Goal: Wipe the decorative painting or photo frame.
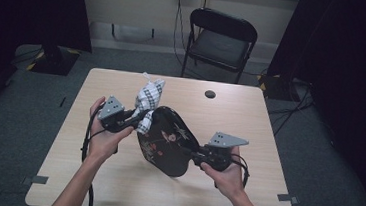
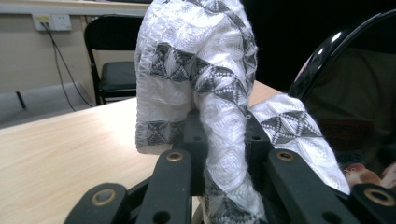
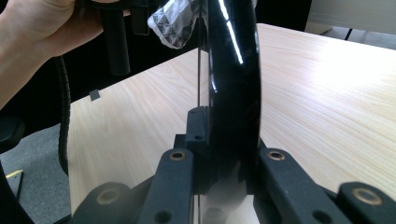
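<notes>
Dim grey-carpeted room, with a pale wooden desk at its centre and two hand-held grippers meeting above the middle of it.

Left gripper: its fingers are pinched narrow on a white cloth with grey triangle patterning. In the left gripper view the cloth bunches up above the fingers and drapes down over them. Just right of these fingers, the cloth touches the upper edge of a black lacquered tray, painted with pale branches and small red blossoms.

Right gripper: its fingers are closed on the tray's lower right rim, holding it. In the right gripper view the tray stands edge-on, rising straight up from between the fingers, glossy with streaks of reflected light. The tray is tilted, lifted off the desk, and spans the gap between the two grippers.

Outward from the fingers, bare wood lies open on every side: a broad strip toward the person's edge, open wood past both hands to the left and right edges, and free surface behind the cloth up to the far edge. A small dark round hole sits near that far edge, beyond the right fingers. Past the desk stands a black folding chair against a light wall, with dark curtains at both sides.
</notes>
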